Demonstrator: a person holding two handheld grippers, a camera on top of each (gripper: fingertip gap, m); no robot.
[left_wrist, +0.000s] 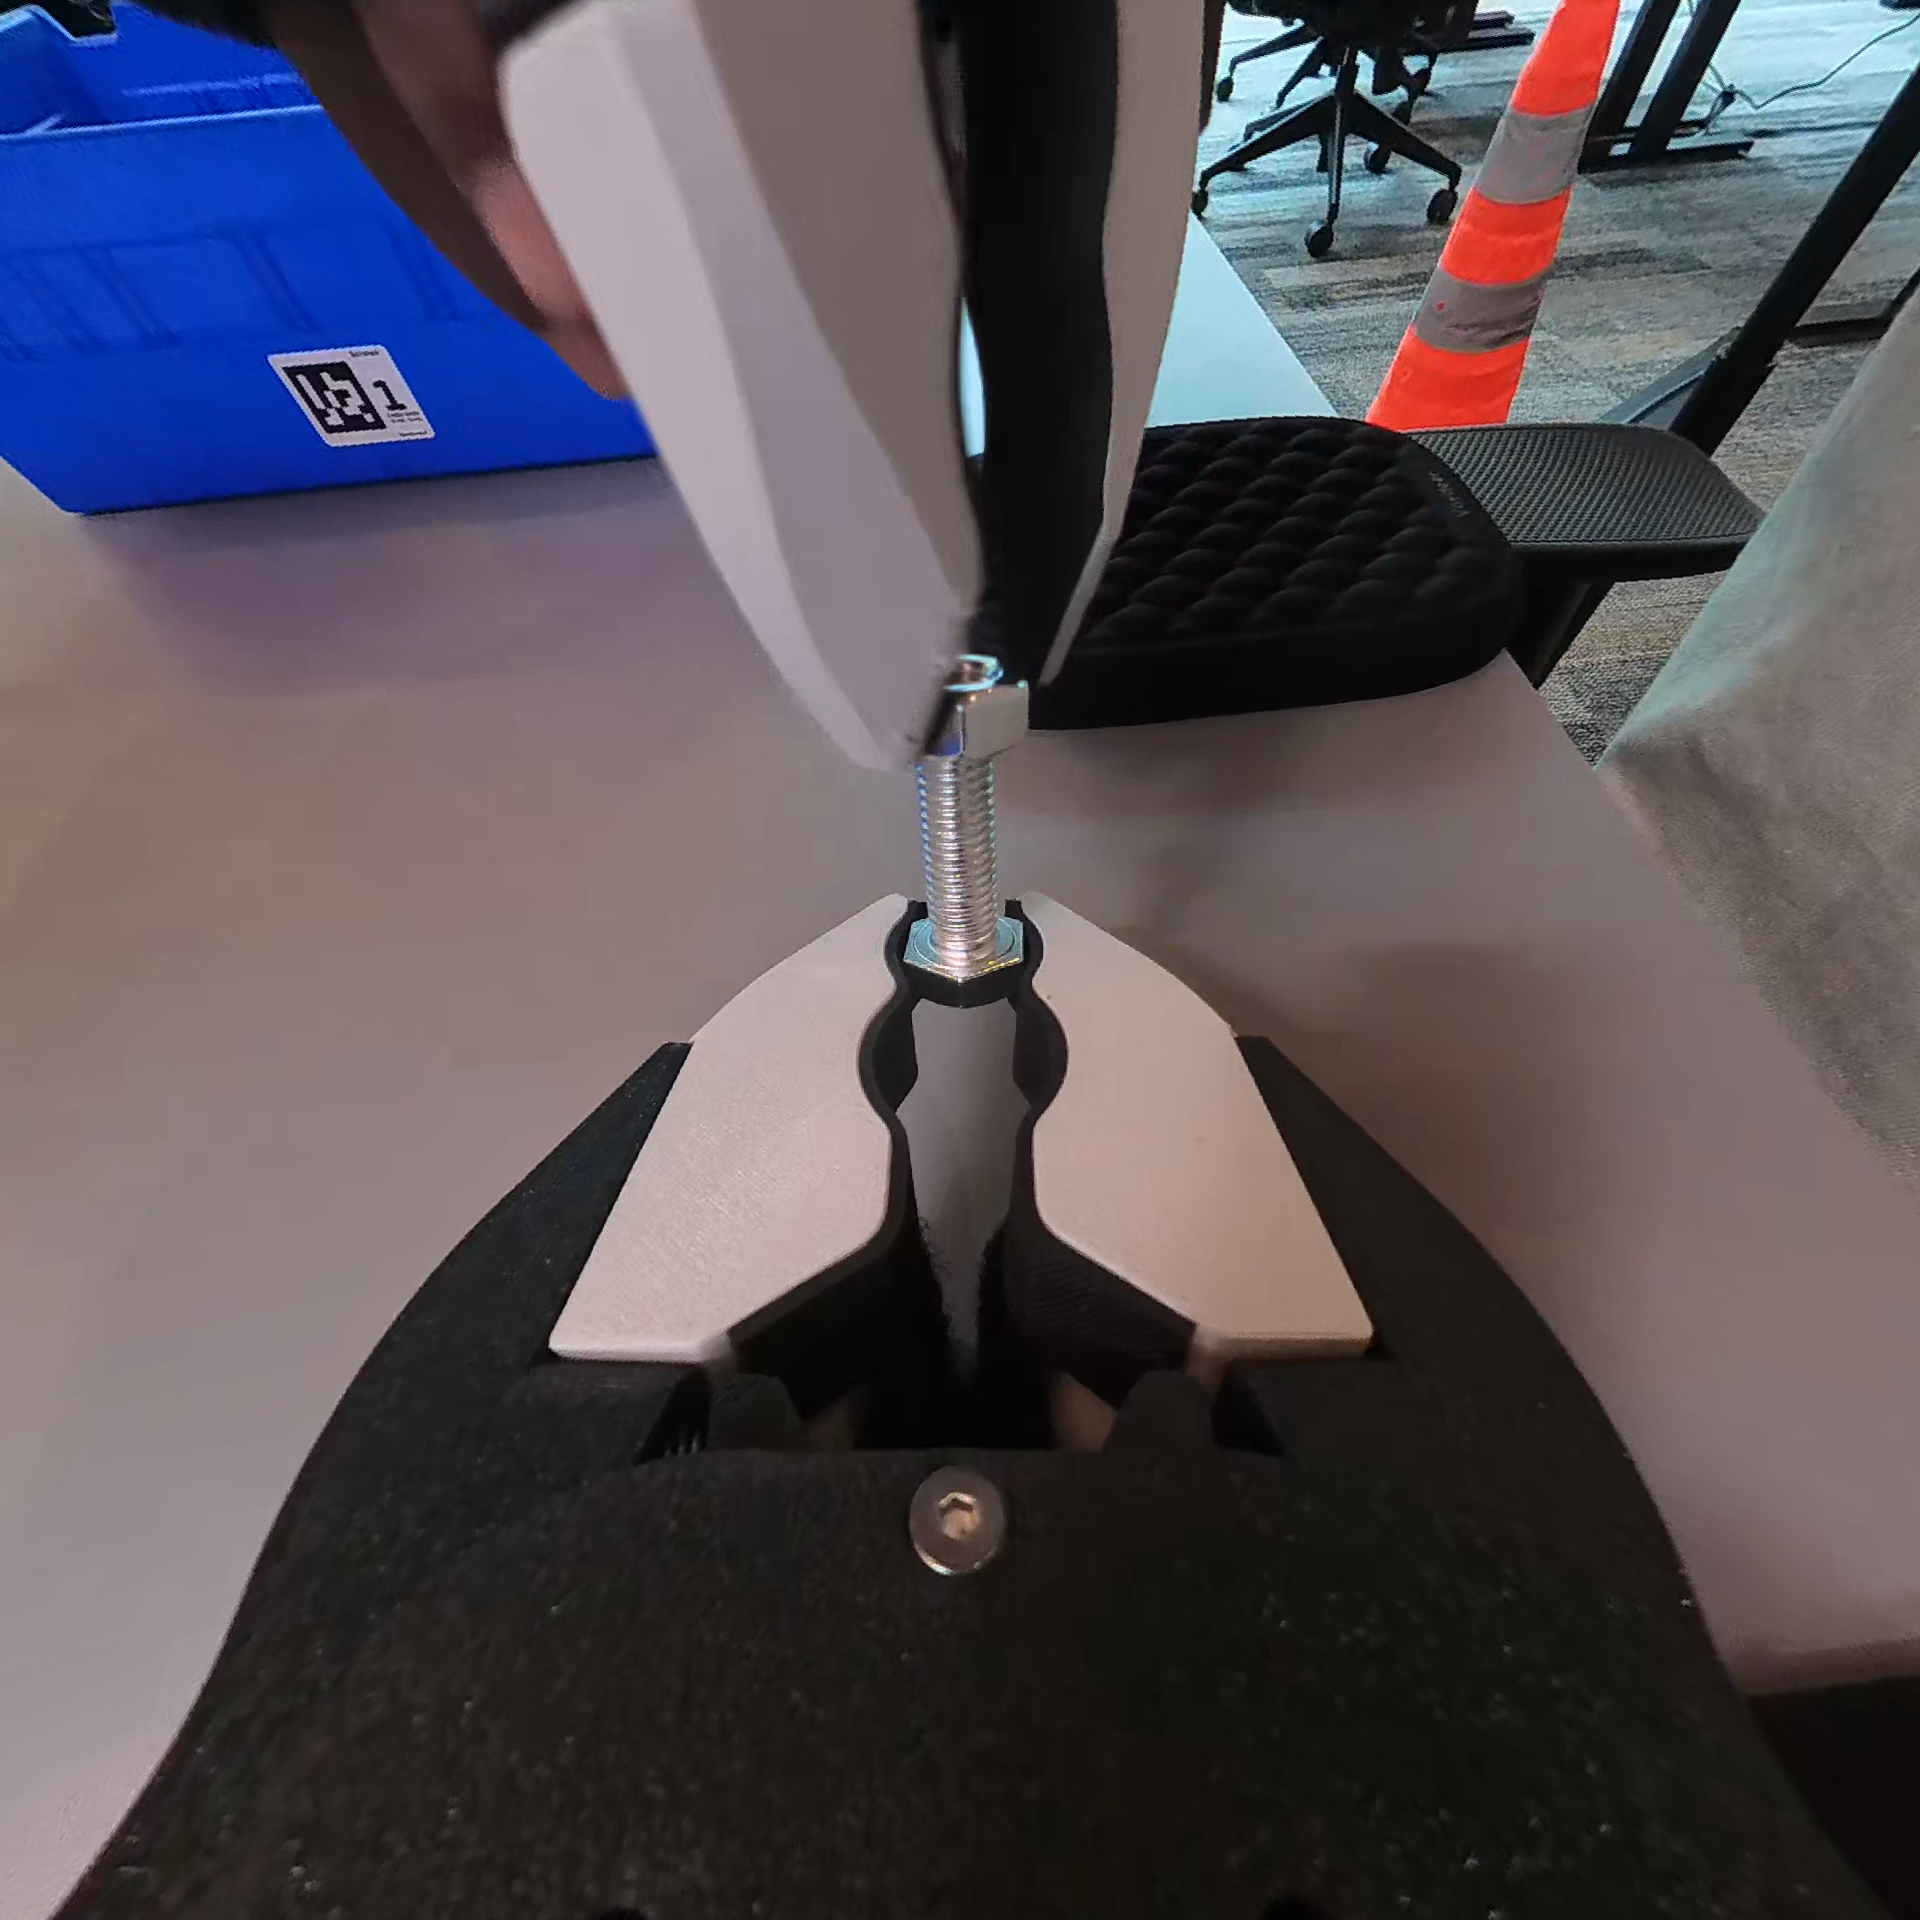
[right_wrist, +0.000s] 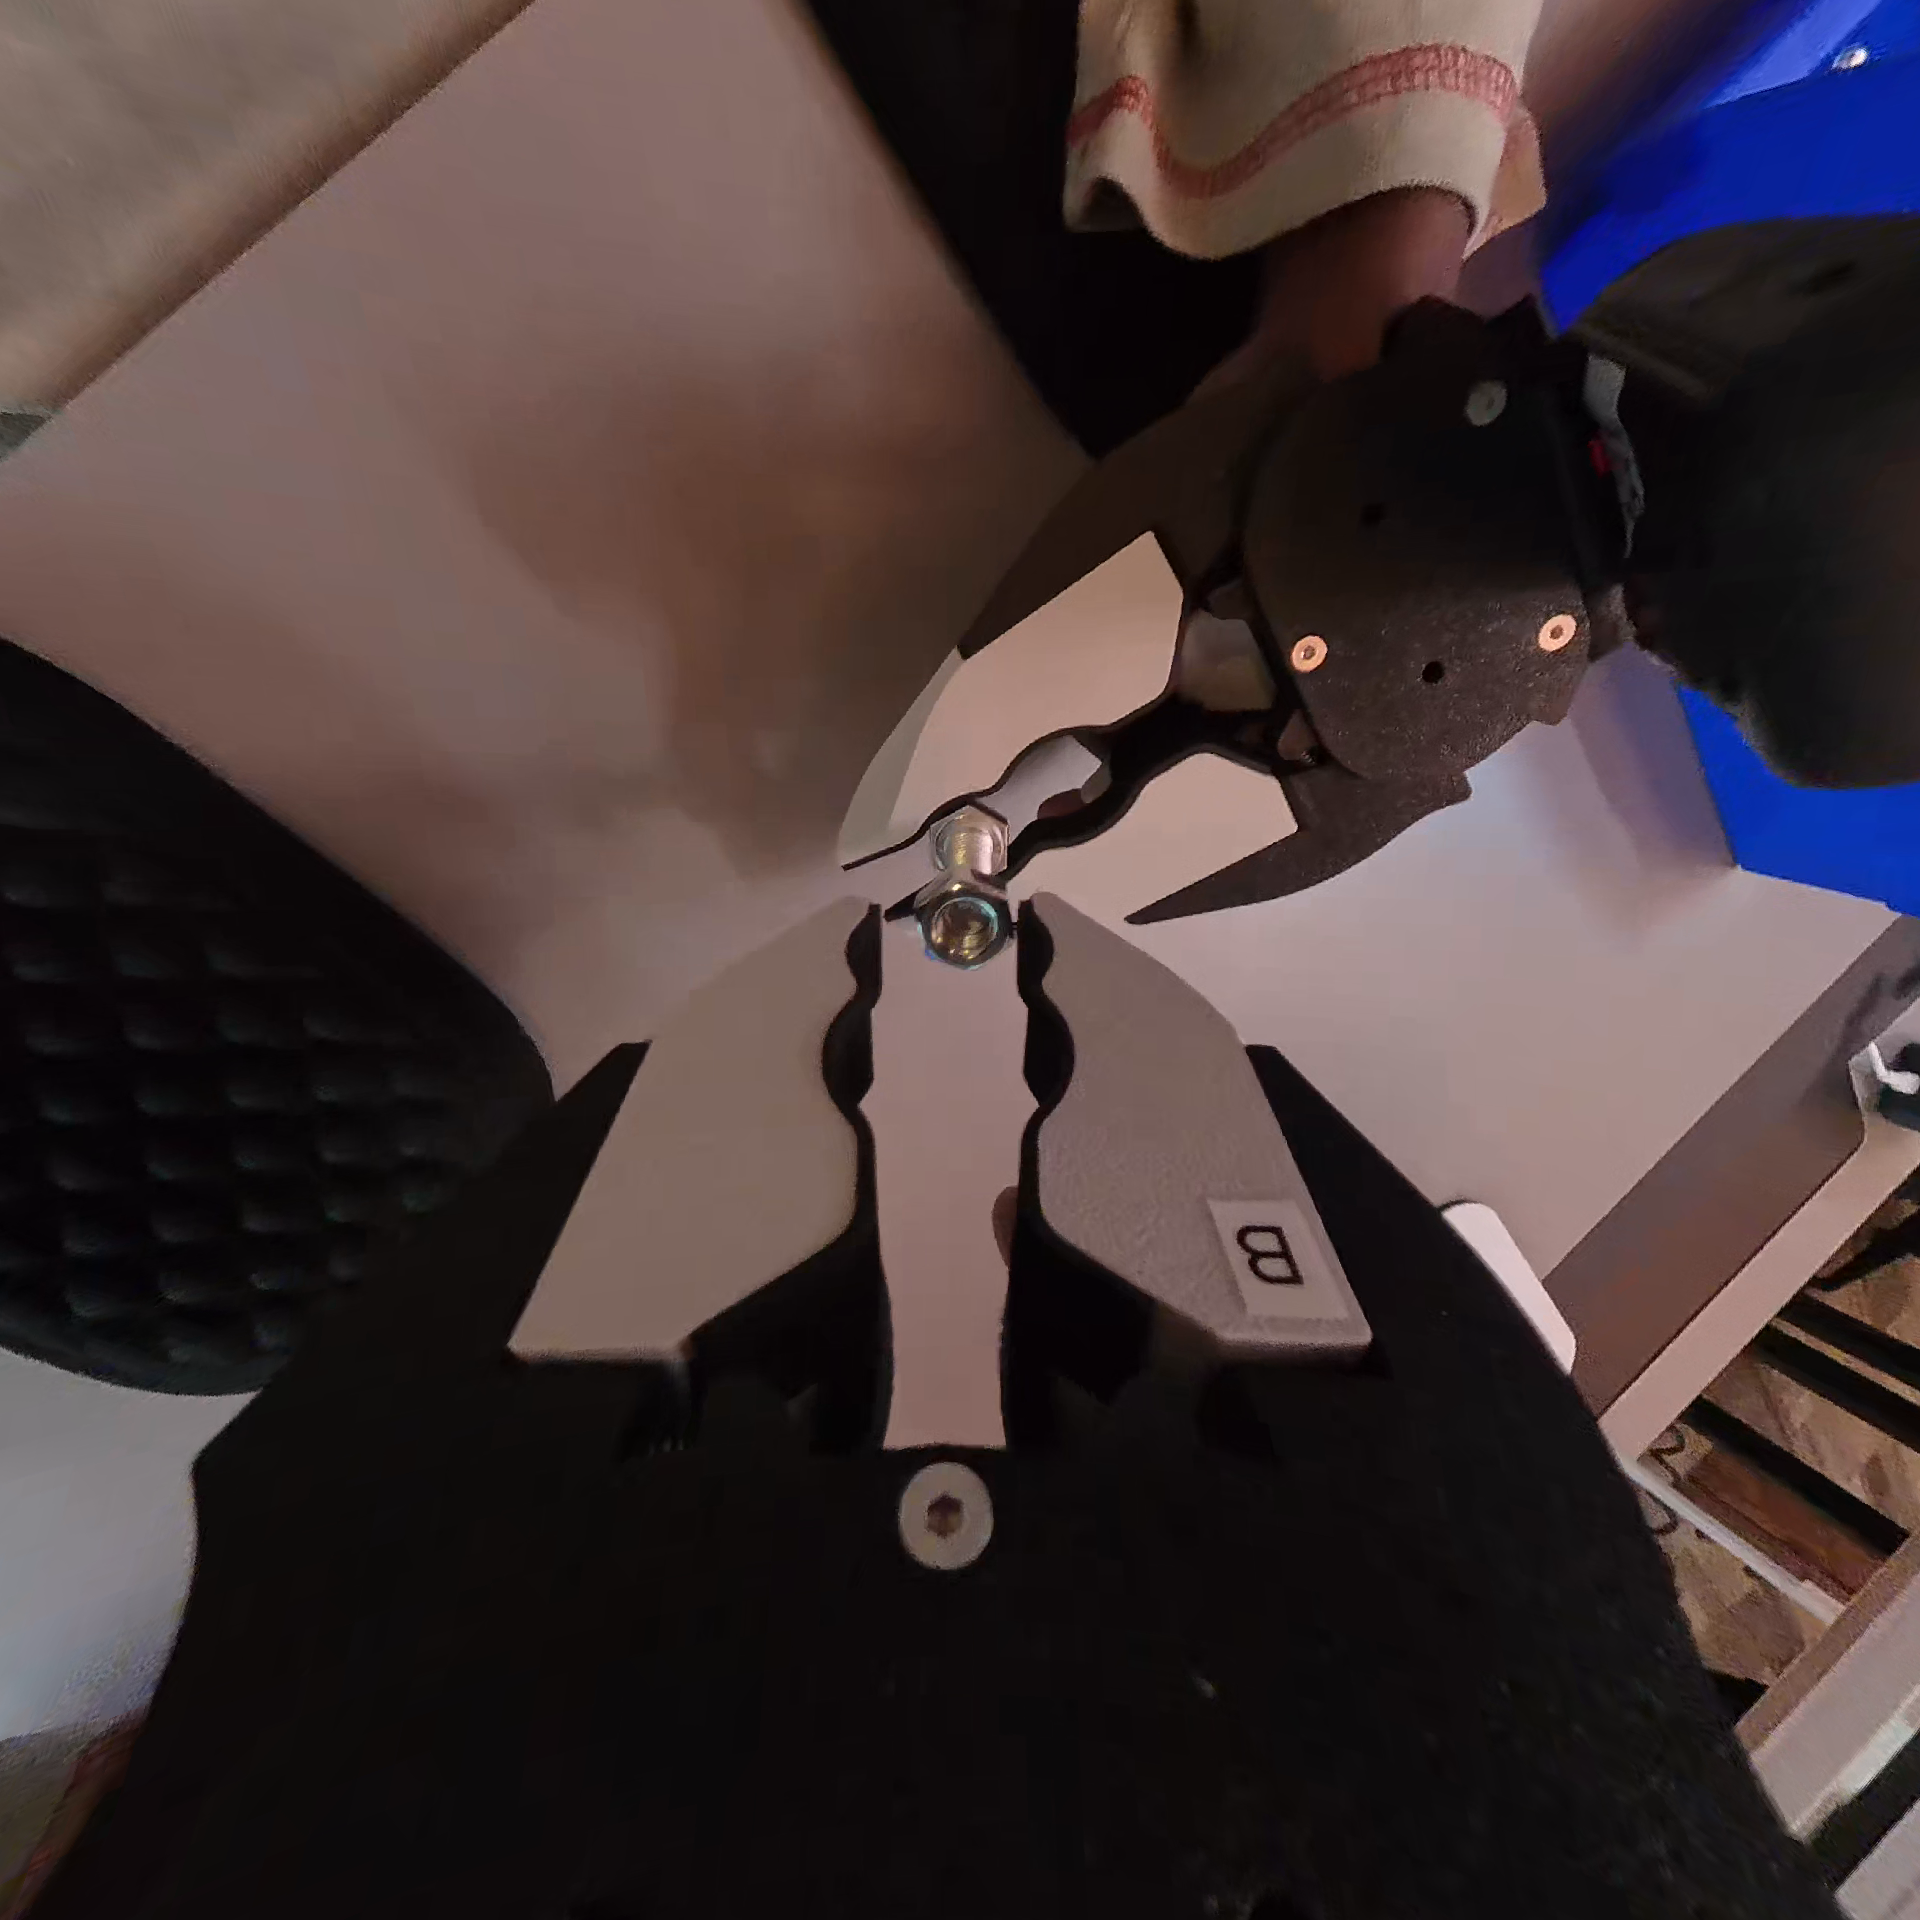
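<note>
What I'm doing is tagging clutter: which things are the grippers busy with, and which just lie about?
In use:
left gripper, closed on a hex nut
silver bolt, standing through that nut
right gripper, at the bolt's head

Lying about:
blue bin
orange cone
black chair seat
white table

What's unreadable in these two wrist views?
- Bolt end below the nut: left wrist view, hidden by the nut and the left claw.
- Whether the right claw presses the bolt head: left wrist view, motion blur.
- Blue bin contents: left wrist view, behind its wall, cut off by the top edge.
</note>
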